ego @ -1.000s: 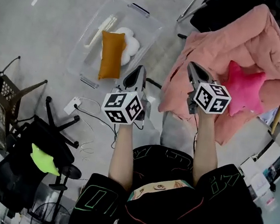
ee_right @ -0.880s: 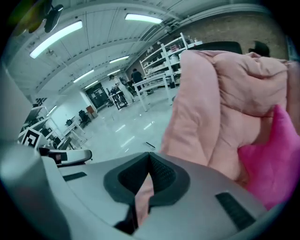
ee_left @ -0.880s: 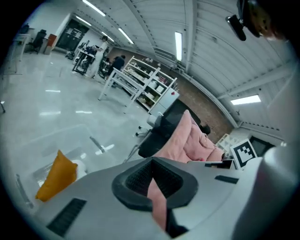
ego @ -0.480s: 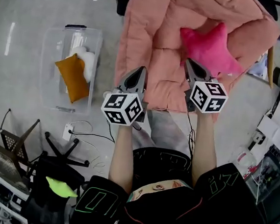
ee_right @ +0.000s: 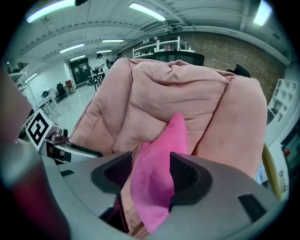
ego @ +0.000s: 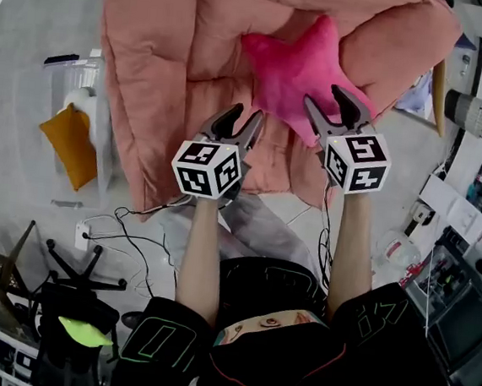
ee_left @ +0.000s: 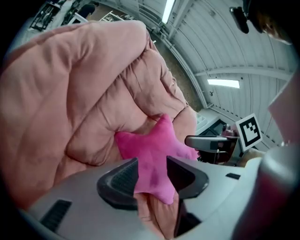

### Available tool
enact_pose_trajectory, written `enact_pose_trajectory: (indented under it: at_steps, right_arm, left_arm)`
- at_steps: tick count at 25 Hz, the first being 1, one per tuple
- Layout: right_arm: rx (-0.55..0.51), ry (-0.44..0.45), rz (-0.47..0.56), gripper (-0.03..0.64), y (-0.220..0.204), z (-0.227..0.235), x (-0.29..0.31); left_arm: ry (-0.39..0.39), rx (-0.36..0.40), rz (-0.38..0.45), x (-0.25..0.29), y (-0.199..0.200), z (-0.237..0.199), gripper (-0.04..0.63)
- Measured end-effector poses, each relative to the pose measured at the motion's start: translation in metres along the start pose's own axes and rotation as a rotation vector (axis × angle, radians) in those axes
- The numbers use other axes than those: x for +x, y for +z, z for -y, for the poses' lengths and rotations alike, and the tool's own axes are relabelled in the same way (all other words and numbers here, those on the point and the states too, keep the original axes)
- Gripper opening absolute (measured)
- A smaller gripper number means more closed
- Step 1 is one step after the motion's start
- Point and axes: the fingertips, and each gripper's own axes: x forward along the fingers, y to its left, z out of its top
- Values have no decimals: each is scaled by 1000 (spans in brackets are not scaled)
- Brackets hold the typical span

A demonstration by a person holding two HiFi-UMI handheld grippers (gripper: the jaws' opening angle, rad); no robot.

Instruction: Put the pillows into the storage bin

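A pink star pillow (ego: 297, 66) lies on a salmon padded armchair (ego: 159, 70). My left gripper (ego: 242, 118) is at the star's lower left arm and my right gripper (ego: 328, 103) at its lower right arm. Both sets of jaws have just been opening. In the left gripper view a star arm (ee_left: 154, 154) sits in the gap of the left gripper (ee_left: 152, 176). The right gripper view shows the same for the right gripper (ee_right: 152, 176), with another arm of the pillow (ee_right: 159, 164) in its gap; neither visibly squeezes it. The clear storage bin (ego: 100, 162) stands on the floor at left, holding an orange pillow (ego: 69, 142) and a white one (ego: 81, 96).
An office chair with a lime green star pillow (ego: 83, 331) on it stands at the bottom left. Cables (ego: 132, 220) and a power strip lie on the floor between the bin and me. A cluttered desk (ego: 464, 252) runs along the right.
Both grippers have swung from the bin side over to the armchair and reached the pink star pillow. Their jaws, shut in the earlier frames, now stand apart around the star's arms.
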Motion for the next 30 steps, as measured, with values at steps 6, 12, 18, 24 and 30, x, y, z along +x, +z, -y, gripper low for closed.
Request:
enact_pose_trajectory:
  at_steps: [6,12,18,24,30]
  right_arm:
    - [-166,-24,-119,329,-11,50,13]
    - [-261,-15,-241,371,-26,71,29]
    - [-192,96,-303,344,-36,85,44]
    - [-262,89,-357,207,-37,69,51]
    - [-227,105,-292,186,-25,53,17]
  left_arm:
    - [-63,74,-80,79,-29,7,362]
    - [-120,59,-110,124,-43,4,450]
    - [-236,47,-117,148,-44,7,456]
    - [-206,103,-169,138,-43,1,354]
    - [-157,177,-147,102,-30,21,336]
